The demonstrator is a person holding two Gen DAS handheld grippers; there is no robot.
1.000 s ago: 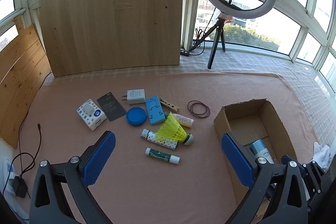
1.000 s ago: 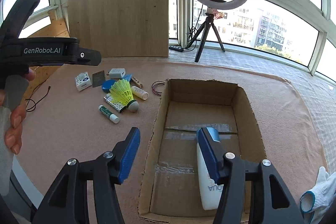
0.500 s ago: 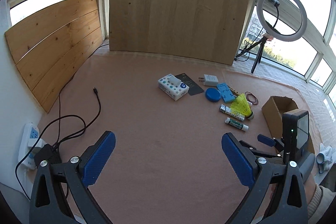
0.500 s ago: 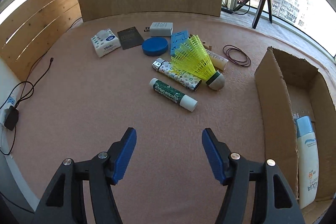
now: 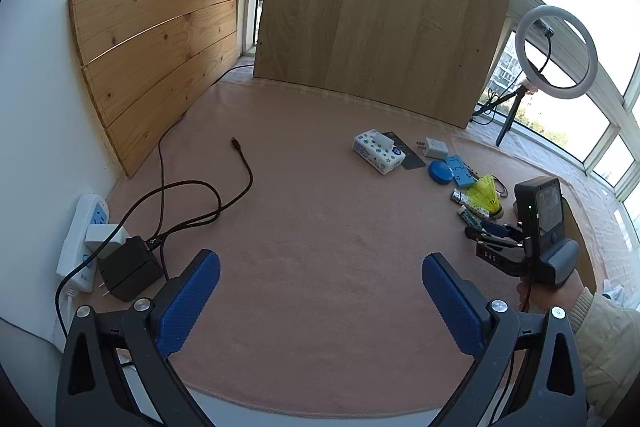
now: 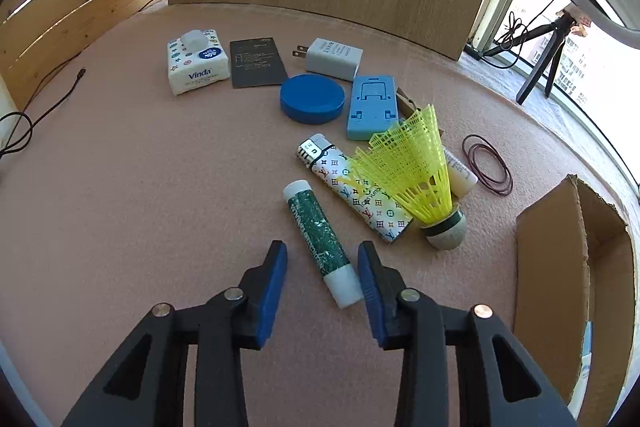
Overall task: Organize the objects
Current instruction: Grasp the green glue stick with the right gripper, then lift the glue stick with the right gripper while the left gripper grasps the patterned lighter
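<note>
My right gripper (image 6: 322, 267) is open, low over the pink mat, its jaws on either side of the white end of a green glue stick (image 6: 320, 241). Beyond lie a patterned lighter (image 6: 352, 193), a yellow shuttlecock (image 6: 416, 173), a blue round lid (image 6: 312, 99), a blue stand (image 6: 372, 107), a white charger (image 6: 334, 59), a black card (image 6: 258, 63), a tissue pack (image 6: 196, 61), a small tube (image 6: 460, 175) and rubber bands (image 6: 488, 169). The cardboard box (image 6: 556, 267) stands at the right. My left gripper (image 5: 320, 287) is open and empty, far back to the left; the right gripper (image 5: 496, 231) shows in its view.
A power strip (image 5: 82, 239) with a black adapter (image 5: 130, 267) and a loose cable (image 5: 240, 163) lies at the mat's left. Wooden boards (image 5: 372, 15) lean at the back and left. A ring light on a tripod (image 5: 556, 55) stands at the far right.
My right gripper has come from over the box down to the glue stick and narrowed around it. My left gripper has pulled far back and turned left.
</note>
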